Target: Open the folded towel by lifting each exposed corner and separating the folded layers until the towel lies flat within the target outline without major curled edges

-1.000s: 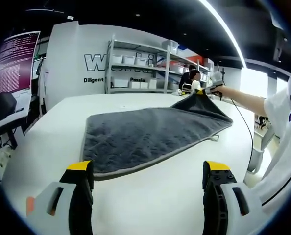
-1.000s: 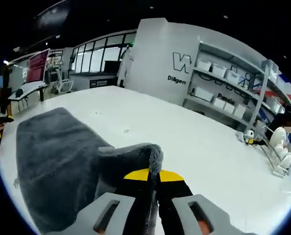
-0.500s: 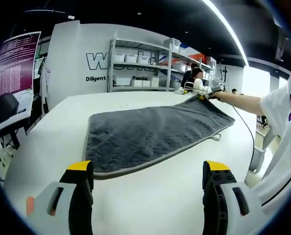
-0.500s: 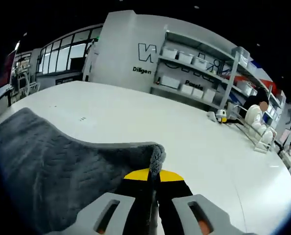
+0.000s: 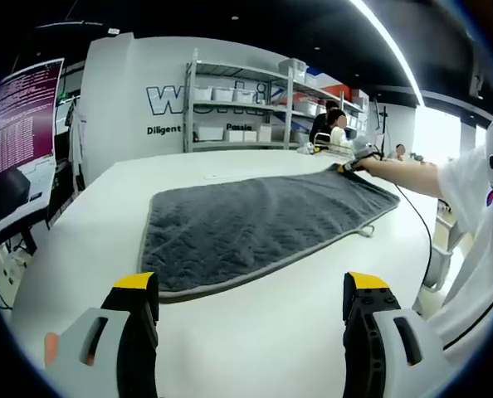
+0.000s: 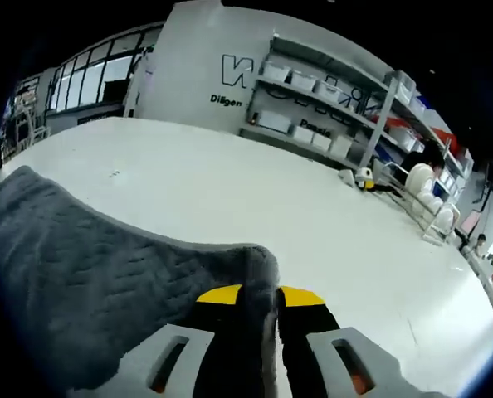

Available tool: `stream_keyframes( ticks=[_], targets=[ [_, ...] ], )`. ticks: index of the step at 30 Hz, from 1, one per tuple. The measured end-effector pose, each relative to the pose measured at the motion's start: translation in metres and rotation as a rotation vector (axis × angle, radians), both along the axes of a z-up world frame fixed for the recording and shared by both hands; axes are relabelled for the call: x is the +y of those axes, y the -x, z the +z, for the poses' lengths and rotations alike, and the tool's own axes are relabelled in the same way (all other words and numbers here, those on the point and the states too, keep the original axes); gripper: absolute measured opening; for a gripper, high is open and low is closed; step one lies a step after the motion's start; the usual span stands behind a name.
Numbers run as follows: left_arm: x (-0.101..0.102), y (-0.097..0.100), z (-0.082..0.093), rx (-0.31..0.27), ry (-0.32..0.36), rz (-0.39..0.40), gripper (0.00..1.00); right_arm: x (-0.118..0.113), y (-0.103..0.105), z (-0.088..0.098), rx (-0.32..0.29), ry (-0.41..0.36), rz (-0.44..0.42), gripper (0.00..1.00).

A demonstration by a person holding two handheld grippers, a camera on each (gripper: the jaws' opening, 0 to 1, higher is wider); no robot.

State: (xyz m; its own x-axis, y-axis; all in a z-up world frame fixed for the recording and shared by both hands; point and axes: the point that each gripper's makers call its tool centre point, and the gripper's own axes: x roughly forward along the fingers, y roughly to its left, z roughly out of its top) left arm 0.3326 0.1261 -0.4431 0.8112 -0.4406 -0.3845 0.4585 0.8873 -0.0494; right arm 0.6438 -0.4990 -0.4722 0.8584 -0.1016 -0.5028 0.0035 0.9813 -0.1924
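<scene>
A dark grey quilted towel (image 5: 246,224) with a pale hem lies spread on the white table (image 5: 255,340). My left gripper (image 5: 251,290) hovers open in front of its near edge, with nothing between the yellow-tipped jaws. At the towel's far right corner my right gripper (image 5: 352,163) is pinched on the cloth, low over the table. In the right gripper view the same gripper (image 6: 263,292) is shut on the towel (image 6: 89,282) at its corner, which folds up between the jaws.
Metal shelves (image 5: 238,108) with white bins stand behind the table. A person's arm (image 5: 404,172) reaches in from the right. A dish rack (image 6: 421,199) and small objects sit at the table's far side. A monitor (image 5: 18,116) hangs at left.
My right gripper has carried the raised corner outward and down, so the towel's far right part now lies nearly flat. The left gripper has stayed where it was.
</scene>
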Motion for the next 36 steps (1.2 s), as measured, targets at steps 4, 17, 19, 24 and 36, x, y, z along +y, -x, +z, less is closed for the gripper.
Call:
stream_keyframes(
  ticks=[4, 17, 19, 24, 36],
  targets=[
    [-0.005, -0.001, -0.001, -0.002, 0.021, -0.008, 0.91, -0.011, 0.017, 0.016, -0.064, -0.053, -0.006, 0.36],
    [-0.017, -0.006, -0.004, -0.004, 0.036, -0.056, 0.90, 0.088, 0.227, 0.030, -0.180, -0.265, 0.186, 0.86],
    [-0.022, -0.006, -0.004, -0.012, 0.052, -0.079, 0.90, 0.091, 0.253, 0.031, -0.230, -0.255, 0.134, 0.89],
    [-0.024, -0.005, -0.004, -0.018, 0.076, -0.124, 0.90, 0.112, 0.298, 0.028, -0.245, -0.284, 0.093, 0.99],
    [-0.020, -0.017, 0.005, -0.065, 0.094, -0.154, 0.90, 0.130, 0.340, 0.044, -0.348, -0.301, -0.003, 0.99]
  ],
)
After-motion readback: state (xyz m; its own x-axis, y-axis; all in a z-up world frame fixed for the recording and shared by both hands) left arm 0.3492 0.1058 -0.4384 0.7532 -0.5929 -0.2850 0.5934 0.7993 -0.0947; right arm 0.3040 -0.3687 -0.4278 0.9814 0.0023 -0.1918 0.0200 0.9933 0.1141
